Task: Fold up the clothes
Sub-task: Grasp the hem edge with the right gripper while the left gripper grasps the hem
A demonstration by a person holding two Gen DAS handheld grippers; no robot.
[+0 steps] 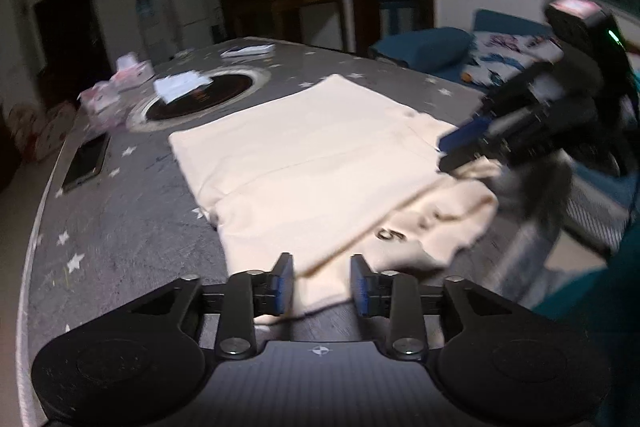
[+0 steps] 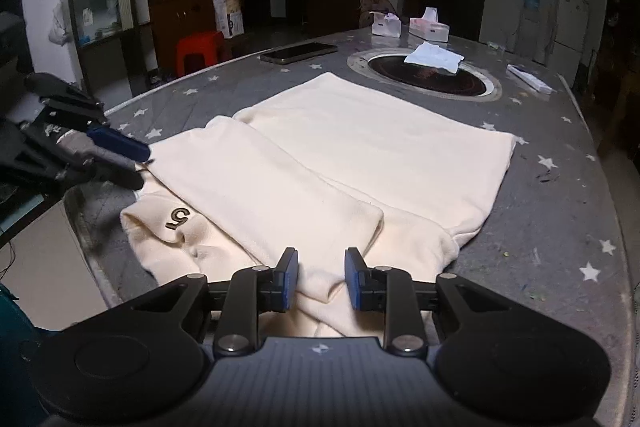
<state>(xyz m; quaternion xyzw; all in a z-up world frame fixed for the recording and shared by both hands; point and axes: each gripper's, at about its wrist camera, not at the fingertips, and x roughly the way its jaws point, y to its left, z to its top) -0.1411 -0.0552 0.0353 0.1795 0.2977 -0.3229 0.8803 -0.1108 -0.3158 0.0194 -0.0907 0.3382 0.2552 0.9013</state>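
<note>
1. Grey, star-printed cloth is covering the desk [image 2: 560, 195], which is carrying everything in view.
2. Cream garment [image 2: 360, 155] is lying spread across the near half of the desk, partly folded: one panel is doubled over the body, and a collar end with a dark "5" mark is bunching toward the near edge.
3. Left tool [image 1: 322, 281] is hovering over the near hem with its jaws standing apart; cloth is lying between them, but the pads are not pressing on it.
4. Right tool [image 2: 321, 277] is sitting low over the opposite end, its jaws slightly apart with a ridge of cloth passing between them; whether it is being pinched I cannot tell.
5. Phone [image 2: 298, 53] is resting well apart, beyond the garment.
6. Judging by this, a fold is midway; the next move is calling for both tools to be gripping the near edge and carrying it across evenly.
</note>
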